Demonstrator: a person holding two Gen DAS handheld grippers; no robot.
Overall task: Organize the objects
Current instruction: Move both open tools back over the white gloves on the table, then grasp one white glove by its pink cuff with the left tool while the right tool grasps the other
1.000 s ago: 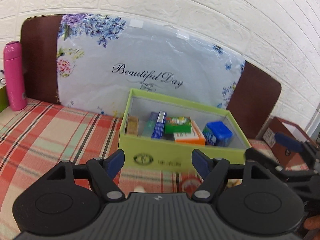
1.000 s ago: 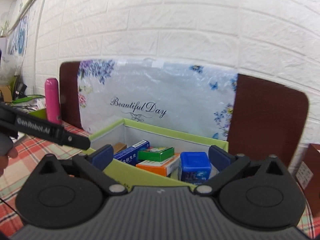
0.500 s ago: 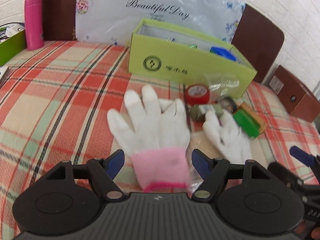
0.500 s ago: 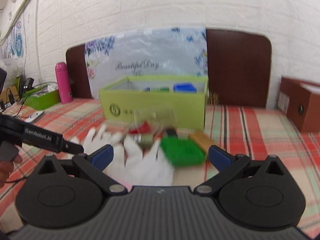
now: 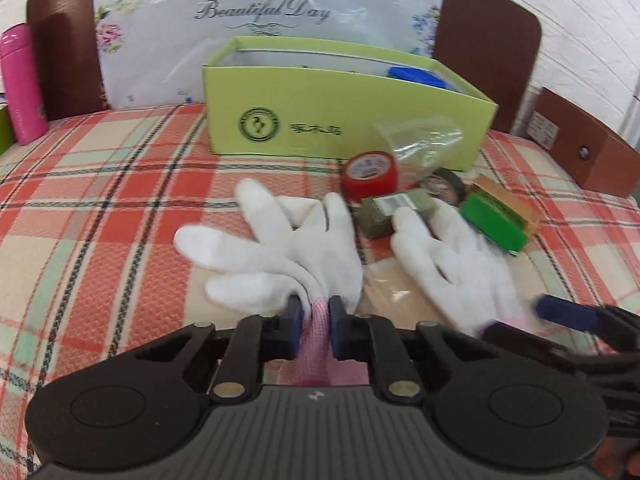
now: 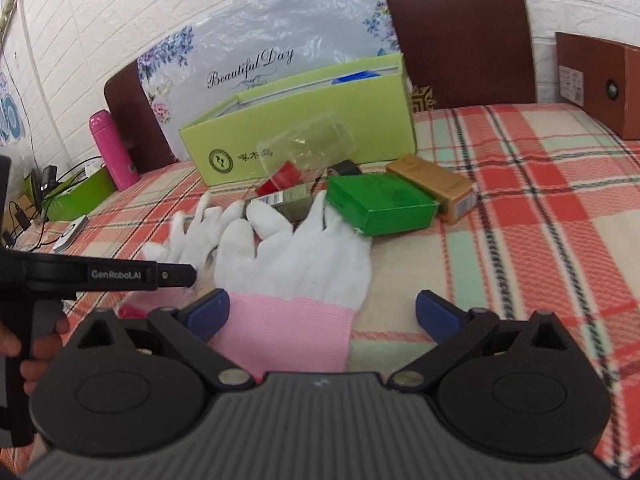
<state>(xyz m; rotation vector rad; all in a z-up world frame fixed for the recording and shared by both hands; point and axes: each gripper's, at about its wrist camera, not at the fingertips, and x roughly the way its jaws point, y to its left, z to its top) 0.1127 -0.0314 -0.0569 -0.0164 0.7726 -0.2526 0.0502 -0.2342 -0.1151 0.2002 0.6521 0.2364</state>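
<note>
Two white gloves with pink cuffs lie on the plaid tablecloth. My left gripper (image 5: 314, 326) is shut on the pink cuff of the left glove (image 5: 288, 252), bunching it. The right glove (image 6: 304, 256) lies flat with its cuff between the fingers of my right gripper (image 6: 322, 312), whose jaws are closing and stand clear of the cloth. Beyond the gloves lie a red tape roll (image 5: 370, 174), an olive box (image 5: 394, 214), a black tape roll (image 5: 444, 186), a green box (image 6: 380, 204), a tan box (image 6: 436, 186) and a clear bag (image 5: 420, 136). A lime-green storage box (image 5: 340, 120) stands behind them.
A pink bottle (image 5: 20, 88) stands at the far left. A brown carton (image 5: 580, 144) sits at the right edge. A floral board (image 5: 260, 32) leans on brown chair backs by the brick wall. A low green tray (image 6: 80, 196) and cables lie far left.
Both grippers have dropped from above the storage box down to the gloves. The left gripper has shut on the left glove's cuff. The right gripper's fingers have narrowed slightly around the right cuff.
</note>
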